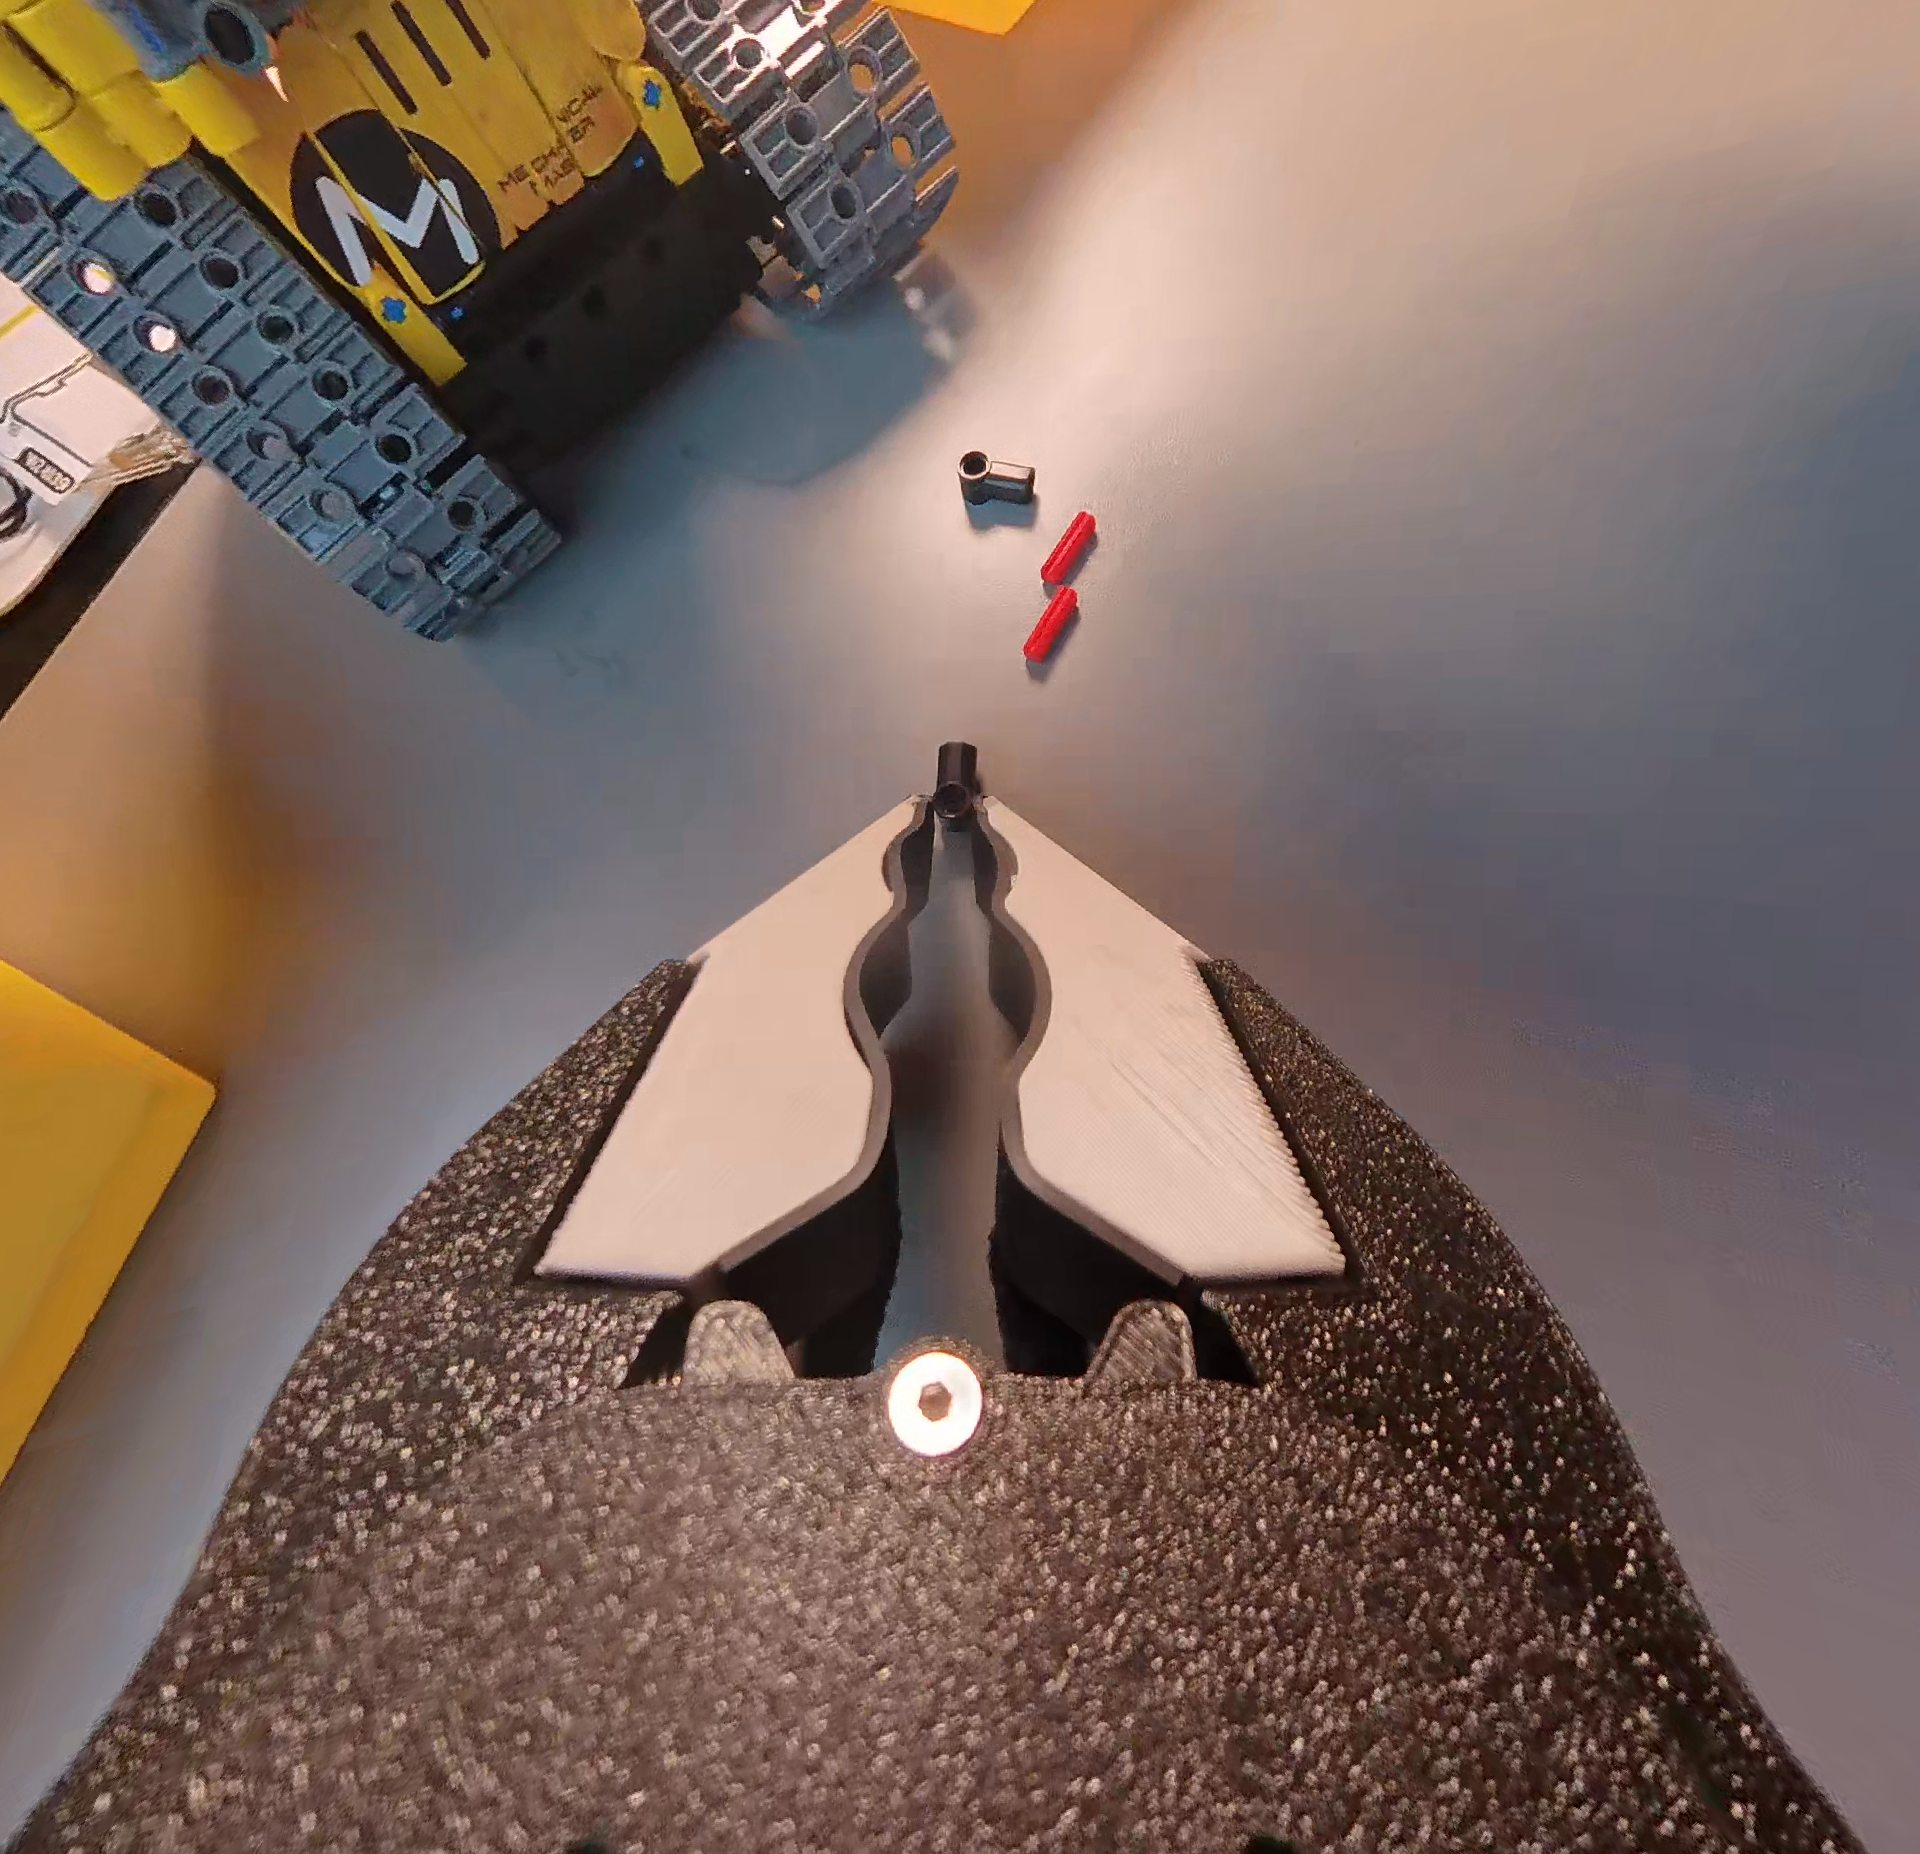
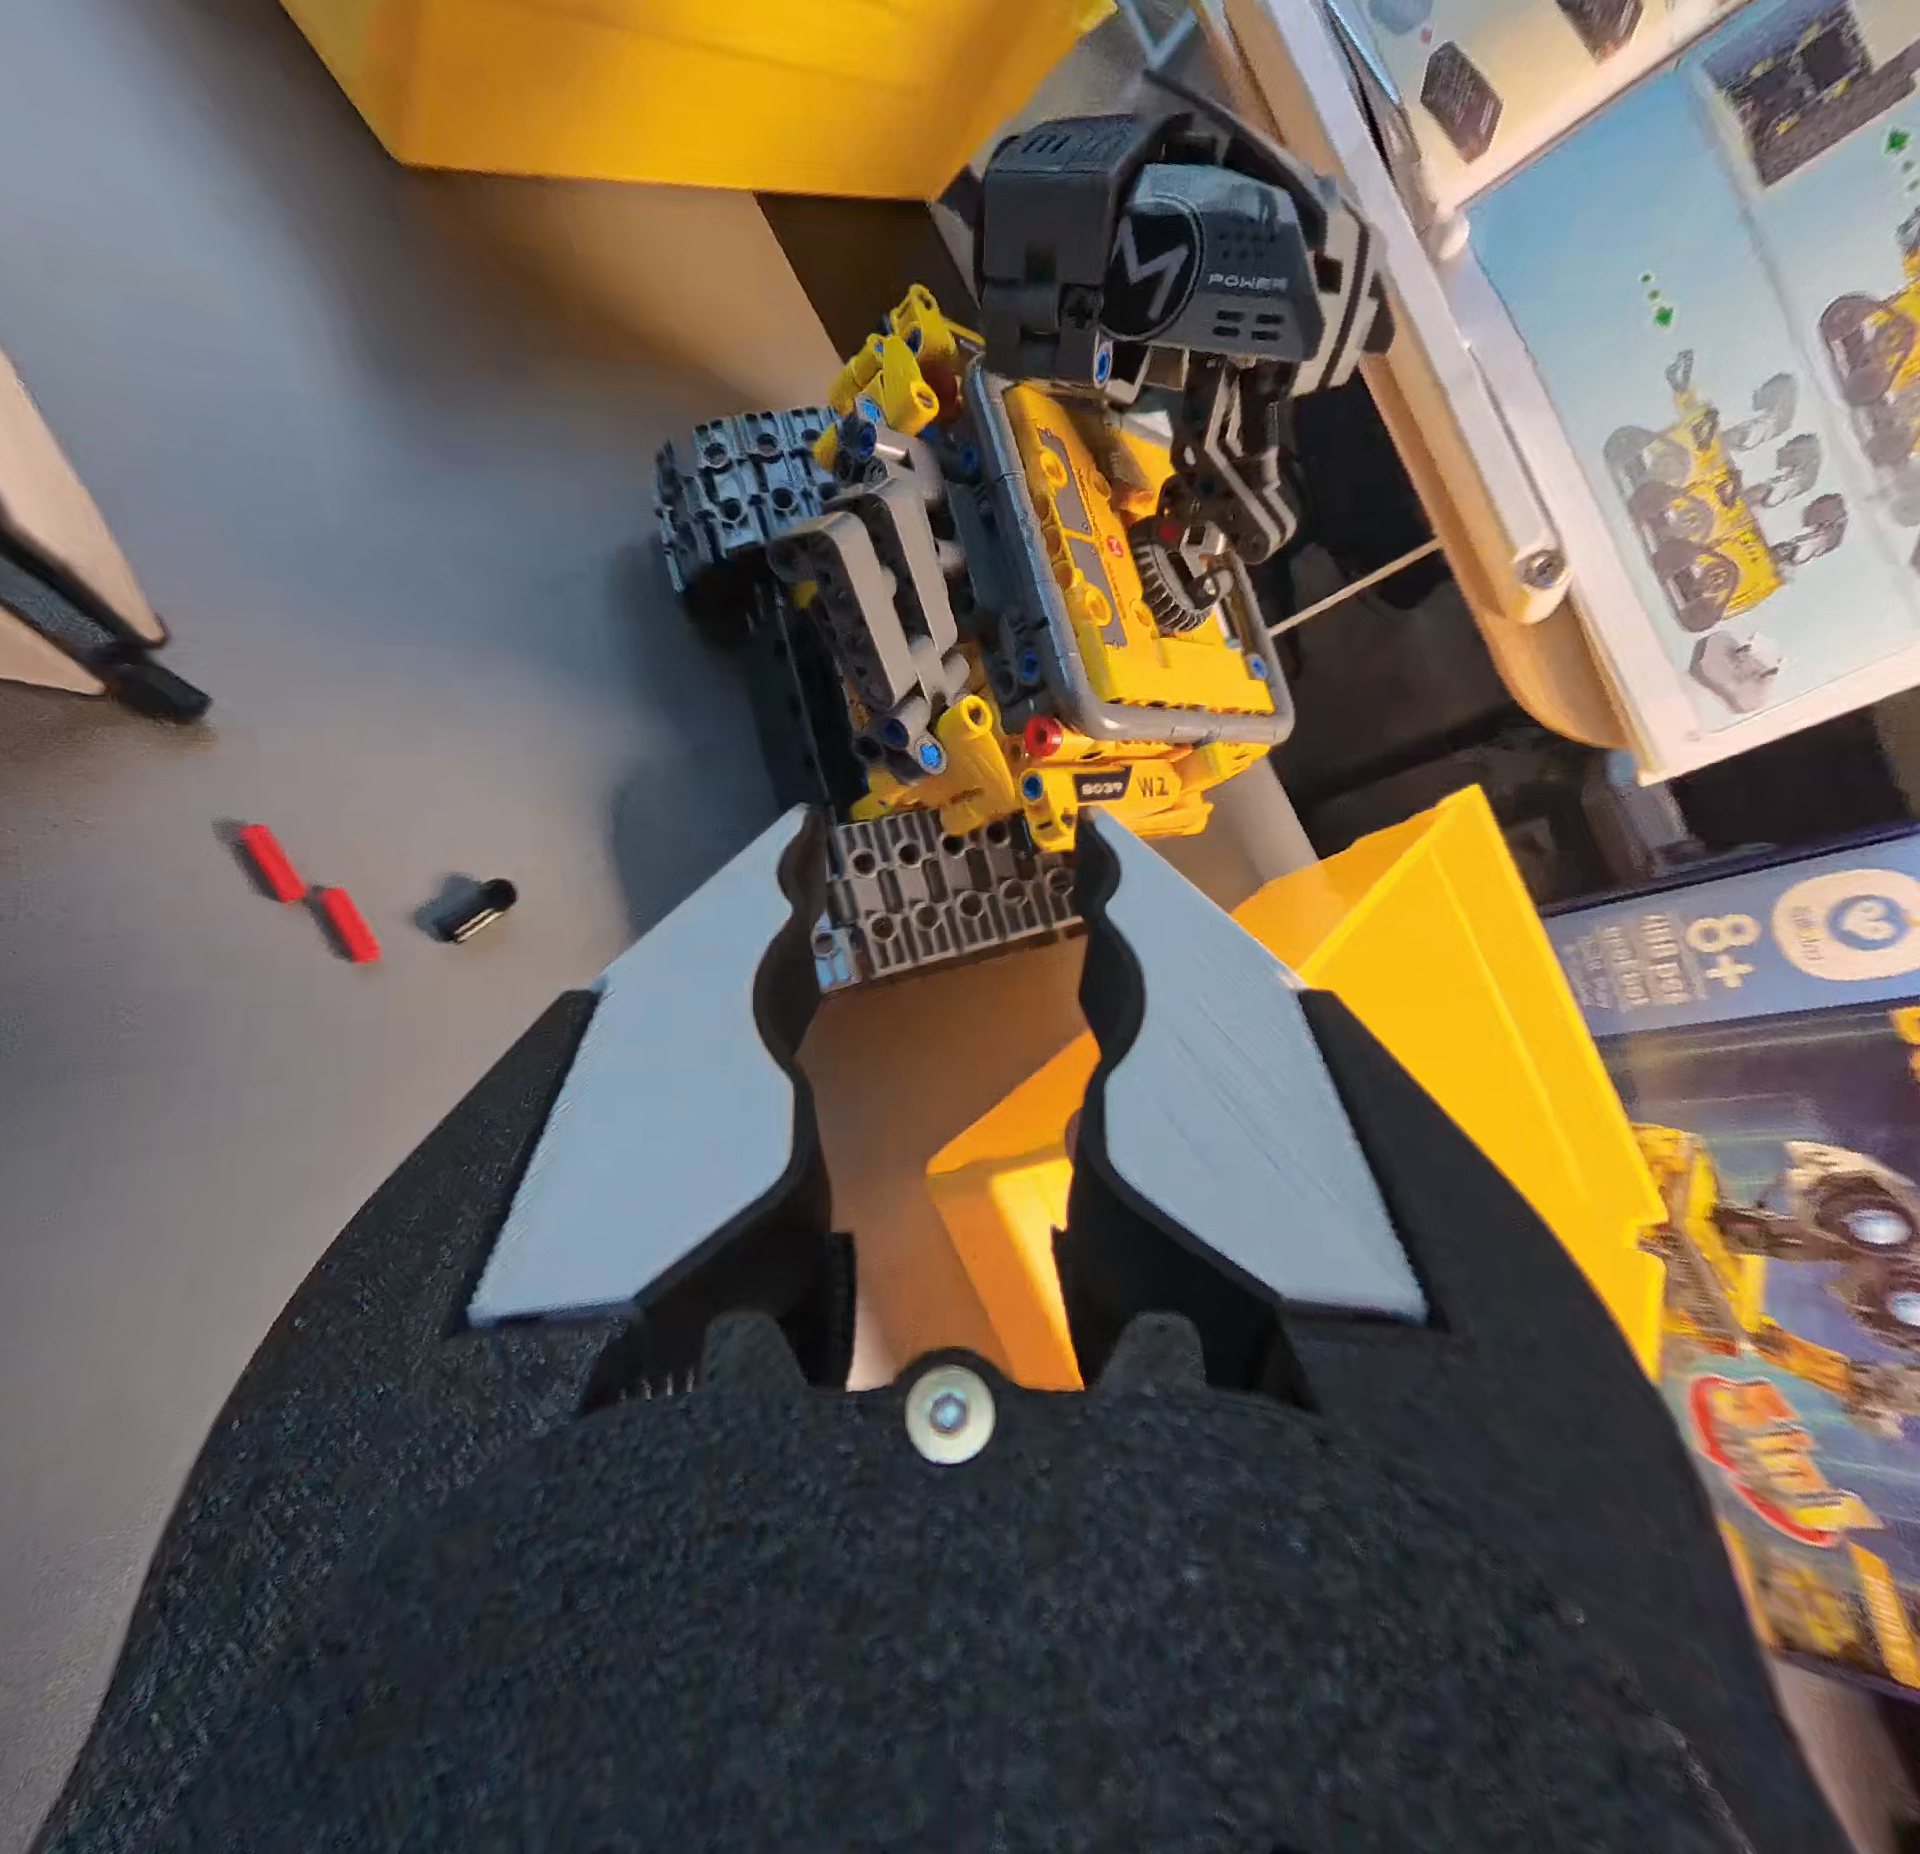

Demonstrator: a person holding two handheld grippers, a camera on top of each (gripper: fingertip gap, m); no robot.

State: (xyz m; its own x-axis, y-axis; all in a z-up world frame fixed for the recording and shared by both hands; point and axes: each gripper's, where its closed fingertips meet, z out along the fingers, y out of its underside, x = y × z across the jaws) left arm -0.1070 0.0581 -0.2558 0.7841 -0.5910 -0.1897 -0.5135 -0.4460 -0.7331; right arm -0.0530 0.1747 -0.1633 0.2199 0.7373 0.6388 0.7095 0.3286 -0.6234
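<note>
My left gripper [image 1: 954,805] is shut on a small black connector piece [image 1: 954,781] at its fingertips, low over the grey table. Beyond it lie another black connector [image 1: 994,476] and two red pins [image 1: 1069,547], [image 1: 1049,623]. A yellow tracked brick robot [image 1: 395,194] stands at the far left. In the right wrist view my right gripper [image 2: 943,833] is open, its fingertips on either side of the robot's grey track [image 2: 951,911]. The robot's yellow body [image 2: 1081,578] and black head [image 2: 1153,256] rise behind. The red pins [image 2: 307,890] and black connector [image 2: 468,908] lie to the left.
Yellow bins stand at the back [image 2: 675,48] and under the right gripper [image 2: 1455,983]. An instruction booklet on a stand [image 2: 1714,350] and a printed box [image 2: 1787,1233] fill the right side. A yellow bin [image 1: 73,1160] and a paper sheet [image 1: 42,433] sit left of the left gripper.
</note>
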